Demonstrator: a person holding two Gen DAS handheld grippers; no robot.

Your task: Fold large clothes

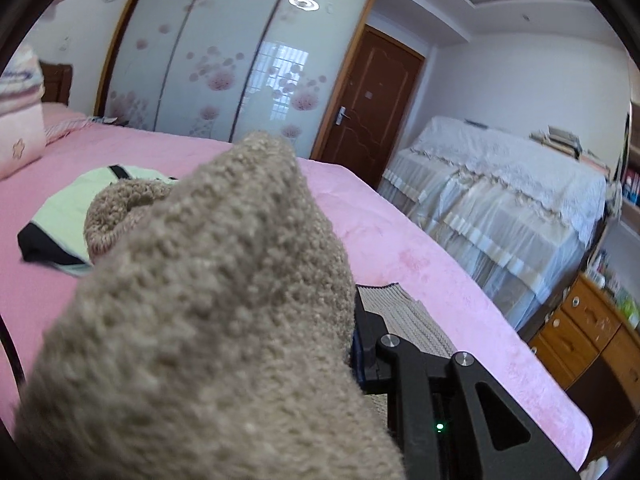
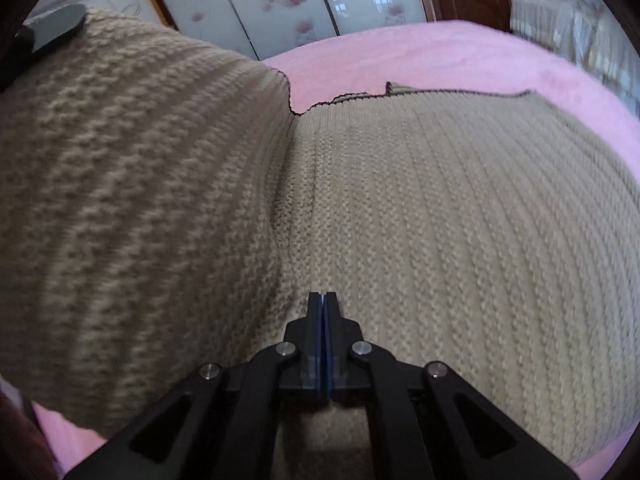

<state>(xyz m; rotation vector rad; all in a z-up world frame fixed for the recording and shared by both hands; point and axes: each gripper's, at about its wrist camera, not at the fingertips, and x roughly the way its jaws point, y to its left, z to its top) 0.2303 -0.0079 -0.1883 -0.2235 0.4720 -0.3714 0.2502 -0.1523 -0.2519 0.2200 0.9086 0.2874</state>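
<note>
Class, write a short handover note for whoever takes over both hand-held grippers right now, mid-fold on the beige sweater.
Left hand-held gripper: clamped on a lifted flap of the beige knit sweater, raised off the pink bed.
Right hand-held gripper: jaws shut, nothing between them, tips low over the sweater's flat ribbed part.
Things: the sweater lies on the bed near its front edge; a folded pale green and black garment lies farther up the bed.
Done: one side lifted.
Left: lay the flap across, probably steadying the body, then finish folding.

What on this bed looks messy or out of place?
Mostly the beige sweater: one part is lifted and draped over the left gripper, so it lies uneven. Another pale green and black garment sits loosely on the pink bed.
</note>
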